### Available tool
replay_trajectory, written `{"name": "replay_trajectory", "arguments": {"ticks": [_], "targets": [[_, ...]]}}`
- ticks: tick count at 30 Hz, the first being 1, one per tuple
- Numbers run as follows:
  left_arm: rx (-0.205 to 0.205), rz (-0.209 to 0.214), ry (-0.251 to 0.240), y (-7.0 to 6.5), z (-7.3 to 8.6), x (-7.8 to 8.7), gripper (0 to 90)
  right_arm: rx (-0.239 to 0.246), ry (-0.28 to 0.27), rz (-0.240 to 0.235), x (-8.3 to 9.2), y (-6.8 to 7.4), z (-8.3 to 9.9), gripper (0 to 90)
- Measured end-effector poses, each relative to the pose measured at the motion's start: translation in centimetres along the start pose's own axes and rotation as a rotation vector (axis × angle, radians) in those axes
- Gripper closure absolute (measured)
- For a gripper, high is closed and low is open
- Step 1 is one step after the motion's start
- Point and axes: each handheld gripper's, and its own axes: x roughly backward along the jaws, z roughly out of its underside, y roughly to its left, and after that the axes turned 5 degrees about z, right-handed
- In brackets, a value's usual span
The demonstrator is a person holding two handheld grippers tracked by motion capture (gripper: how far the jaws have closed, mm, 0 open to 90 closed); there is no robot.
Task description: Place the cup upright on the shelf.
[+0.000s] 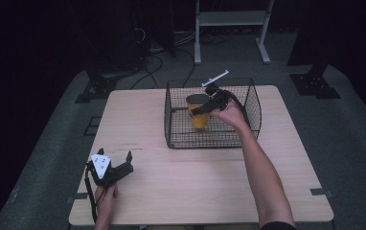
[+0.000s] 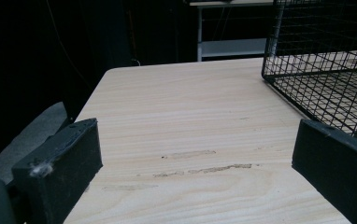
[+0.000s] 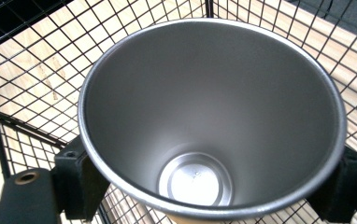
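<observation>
An orange cup [image 1: 198, 119] with a bare metal inside [image 3: 209, 107] stands upright within the black wire basket [image 1: 210, 143] at the back of the wooden table [image 1: 195, 187]. My right gripper [image 1: 201, 110] reaches in from the right, shut on the cup just under its rim, one black pad on each side [image 3: 76, 179]. Whether the cup's base touches the basket floor I cannot tell. My left gripper [image 1: 115, 154] rests near the table's front left corner, open, with bare tabletop between its pads [image 2: 69, 158]. A corner of the basket [image 2: 317, 70] shows at the right of the left gripper view.
A white metal stand [image 1: 231, 19] and loose cables [image 1: 157, 62] lie on the dark floor behind the table. A faint scuff mark [image 2: 204, 169] crosses the wood ahead of the left gripper. The table's left edge drops off close beside it.
</observation>
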Motion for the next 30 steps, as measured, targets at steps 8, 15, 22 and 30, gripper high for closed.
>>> {"name": "replay_trajectory", "arguments": {"ticks": [8,15,22,30], "targets": [[0.000,0.000,-0.001,0.0,0.0,0.0,0.8,0.013,0.025,0.014,-0.6,0.1,0.0,14.6],[-0.002,-0.001,-0.001,0.0,0.0,0.0,0.8,0.028,0.032,0.039,-1.0,0.1,0.3,14.5],[-0.002,-0.001,-0.001,0.0,0.0,0.0,0.8,0.040,0.049,0.064,-1.5,0.0,0.6,14.5],[-0.003,0.000,-0.001,0.0,0.0,0.0,0.8,0.063,0.048,0.086,-1.7,0.0,1.0,14.3]]}}
